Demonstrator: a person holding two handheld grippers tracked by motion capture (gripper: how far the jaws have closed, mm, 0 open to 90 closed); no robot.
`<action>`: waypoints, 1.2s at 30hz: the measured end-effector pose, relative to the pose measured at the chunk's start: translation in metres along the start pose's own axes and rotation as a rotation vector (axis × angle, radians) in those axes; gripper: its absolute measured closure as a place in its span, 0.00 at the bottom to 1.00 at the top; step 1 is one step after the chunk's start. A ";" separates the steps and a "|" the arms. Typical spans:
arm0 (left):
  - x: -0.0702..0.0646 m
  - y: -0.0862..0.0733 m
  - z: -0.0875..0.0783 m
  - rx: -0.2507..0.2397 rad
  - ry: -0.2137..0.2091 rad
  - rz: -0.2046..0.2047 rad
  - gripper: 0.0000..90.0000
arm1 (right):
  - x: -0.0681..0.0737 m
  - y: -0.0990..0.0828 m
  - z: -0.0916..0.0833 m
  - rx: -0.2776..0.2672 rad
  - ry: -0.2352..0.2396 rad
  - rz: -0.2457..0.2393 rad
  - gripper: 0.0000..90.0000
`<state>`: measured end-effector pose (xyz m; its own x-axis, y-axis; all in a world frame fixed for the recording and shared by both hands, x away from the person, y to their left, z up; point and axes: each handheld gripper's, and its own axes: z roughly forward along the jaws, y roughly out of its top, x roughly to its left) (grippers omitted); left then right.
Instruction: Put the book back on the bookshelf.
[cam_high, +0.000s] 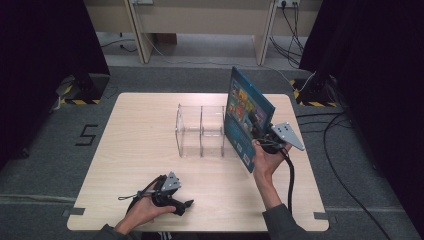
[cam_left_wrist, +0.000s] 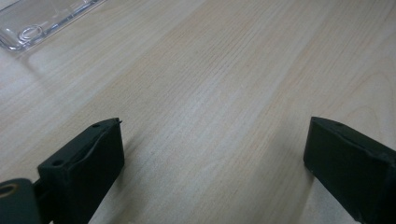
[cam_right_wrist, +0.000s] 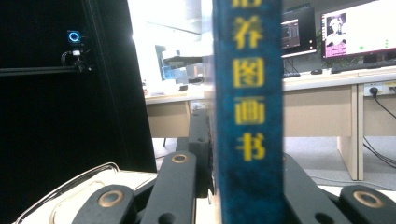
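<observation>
My right hand-held gripper (cam_high: 261, 131) is clamped on a blue picture book (cam_high: 247, 117), its jaws pressed against the two covers near the book's lower right end. In the right gripper view the spine (cam_right_wrist: 247, 112) fills the middle, running straight up between my jaws, dark blue with a column of yellow characters. From the high view I see the book held above the right part of the bench (cam_high: 140, 150), standing on edge and tilted: its long axis climbs from the low corner near my right hand (cam_high: 265, 162) up and away to the far corner over the back of the bench. The front cover faces left, towards the clear divided rack (cam_high: 200, 131); it is teal blue with small colourful pictures. The book's lower edge sits just beside the rack's right end, and I cannot tell whether they touch.

My left hand-held gripper (cam_high: 182, 205) lies low at the near edge of the bench, well apart from the book, in my left hand (cam_high: 142, 210). In the left gripper view its jaws stand wide apart over bare wood grain, with a corner of the clear rack (cam_left_wrist: 42, 21) at the upper left.
</observation>
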<state>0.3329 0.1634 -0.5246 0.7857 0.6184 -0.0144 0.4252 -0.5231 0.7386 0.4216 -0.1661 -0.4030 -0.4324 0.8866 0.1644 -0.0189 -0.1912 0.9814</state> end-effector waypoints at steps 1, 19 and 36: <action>0.000 0.000 0.000 0.000 0.000 0.000 0.05 | 0.000 0.000 -0.001 0.001 0.002 0.010 0.91; 0.000 0.000 0.000 -0.001 0.001 0.000 0.05 | -0.008 -0.003 -0.020 0.049 0.018 -0.002 0.89; 0.000 0.000 0.000 0.000 0.000 0.001 0.05 | -0.008 -0.003 -0.027 0.075 0.036 -0.038 0.83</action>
<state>0.3328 0.1632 -0.5246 0.7858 0.6183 -0.0138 0.4246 -0.5232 0.7389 0.4003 -0.1840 -0.4102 -0.4651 0.8764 0.1246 0.0312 -0.1244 0.9917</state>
